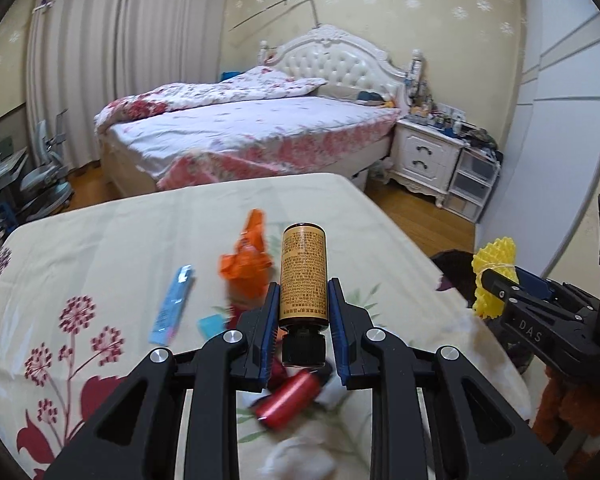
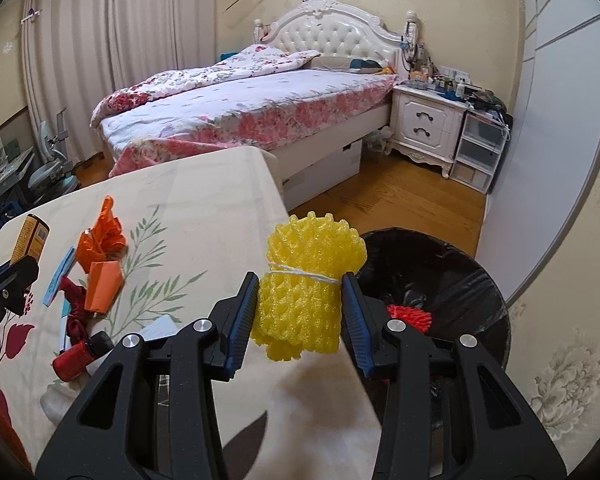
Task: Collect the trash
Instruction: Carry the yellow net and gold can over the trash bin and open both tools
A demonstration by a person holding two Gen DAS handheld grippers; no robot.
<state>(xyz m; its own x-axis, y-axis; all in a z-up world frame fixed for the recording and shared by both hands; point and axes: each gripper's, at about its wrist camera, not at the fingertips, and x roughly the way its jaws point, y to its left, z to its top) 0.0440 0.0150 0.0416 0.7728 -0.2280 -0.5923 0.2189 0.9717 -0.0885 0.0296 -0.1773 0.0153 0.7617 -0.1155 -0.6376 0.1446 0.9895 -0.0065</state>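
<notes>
My left gripper [image 1: 303,294] is shut on a brown bottle [image 1: 303,276] with a yellow label and black cap, held above the table. My right gripper [image 2: 302,286] is shut on a yellow foam net bundle [image 2: 310,280] tied with white string, held at the table's right edge beside the black-lined trash bin [image 2: 476,280]. The bundle also shows in the left wrist view [image 1: 492,276]. An orange plastic bag [image 1: 246,264], a blue wrapper [image 1: 172,306], a red cylinder [image 1: 288,400] and white tissue [image 1: 300,460] lie on the table.
The table has a cream floral cloth [image 1: 100,248]. The bin holds a red net piece [image 2: 408,314]. Behind stand a bed [image 1: 240,132], a white nightstand [image 1: 428,156], drawers and a wooden floor. An orange box [image 2: 102,286] lies on the table.
</notes>
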